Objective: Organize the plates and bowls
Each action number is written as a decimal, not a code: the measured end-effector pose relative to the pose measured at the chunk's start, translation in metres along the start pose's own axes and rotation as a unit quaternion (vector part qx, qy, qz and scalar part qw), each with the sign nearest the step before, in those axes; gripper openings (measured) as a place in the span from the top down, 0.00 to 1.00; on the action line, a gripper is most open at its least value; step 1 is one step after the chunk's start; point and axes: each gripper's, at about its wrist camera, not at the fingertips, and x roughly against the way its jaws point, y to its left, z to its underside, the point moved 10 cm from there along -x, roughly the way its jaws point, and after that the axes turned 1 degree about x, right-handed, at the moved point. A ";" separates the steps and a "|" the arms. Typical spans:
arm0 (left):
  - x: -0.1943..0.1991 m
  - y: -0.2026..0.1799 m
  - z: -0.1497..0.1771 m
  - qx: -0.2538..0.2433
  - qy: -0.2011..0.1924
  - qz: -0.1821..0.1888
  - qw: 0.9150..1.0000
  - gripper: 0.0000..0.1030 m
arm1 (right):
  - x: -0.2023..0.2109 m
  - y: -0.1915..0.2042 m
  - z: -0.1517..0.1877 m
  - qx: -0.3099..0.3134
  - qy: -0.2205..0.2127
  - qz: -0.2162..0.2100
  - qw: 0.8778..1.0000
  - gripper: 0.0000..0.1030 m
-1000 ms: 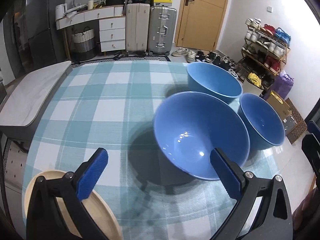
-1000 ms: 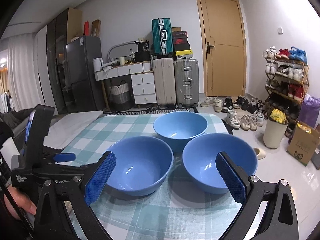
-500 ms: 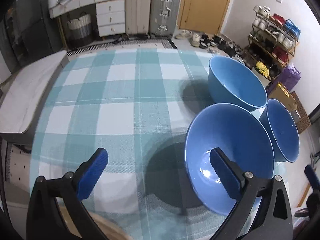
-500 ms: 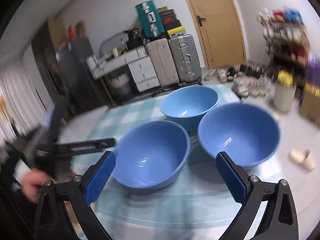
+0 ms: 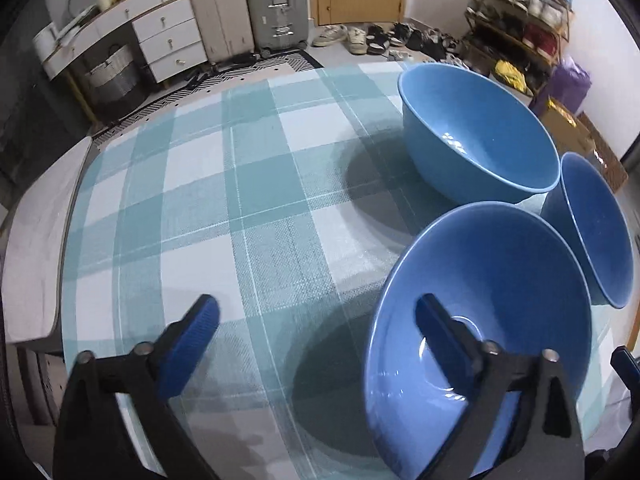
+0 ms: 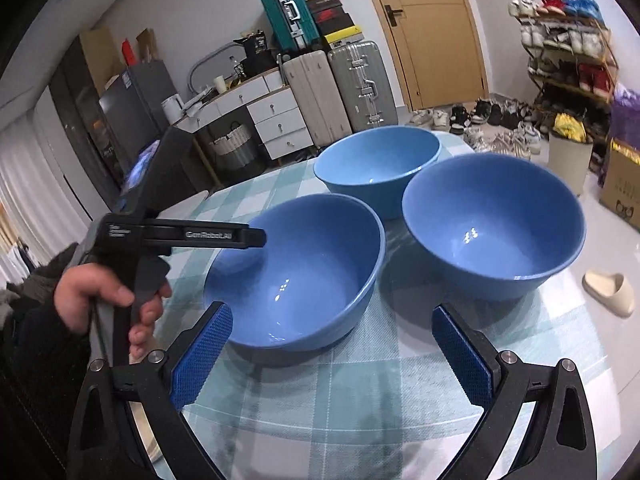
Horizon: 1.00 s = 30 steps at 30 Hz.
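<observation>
Three blue bowls stand close together on the checked tablecloth (image 5: 240, 200). The nearest bowl (image 5: 500, 280) (image 6: 304, 264) has my left gripper (image 5: 316, 308) straddling its left rim: the right finger hangs inside the bowl, the left finger is outside above the cloth. Its jaws are closing, and the pads do not press on the rim. In the right wrist view a hand (image 6: 92, 292) holds that gripper (image 6: 224, 236) from the left. The far bowl (image 5: 480, 132) (image 6: 376, 160) and the right bowl (image 5: 596, 232) (image 6: 492, 216) stand untouched. My right gripper (image 6: 330, 316) hovers open, nothing in it, just in front of the bowls.
A grey padded bench (image 5: 32, 240) adjoins the table's left side. Suitcases (image 6: 340, 88), a white drawer unit (image 6: 276, 120) and a shoe rack (image 6: 568, 52) line the room behind. A slipper (image 6: 608, 288) and a cardboard box (image 6: 624, 192) lie on the floor at right.
My left gripper swung right and sank over the nearest bowl, its right finger now inside and the jaws a little narrower. The beige plate left its view. My right gripper dropped and rolled.
</observation>
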 end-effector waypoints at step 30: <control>-0.011 -0.041 0.011 -0.064 0.063 0.098 0.991 0.83 | -0.049 -0.017 0.020 -0.169 0.071 -0.045 0.982 0.56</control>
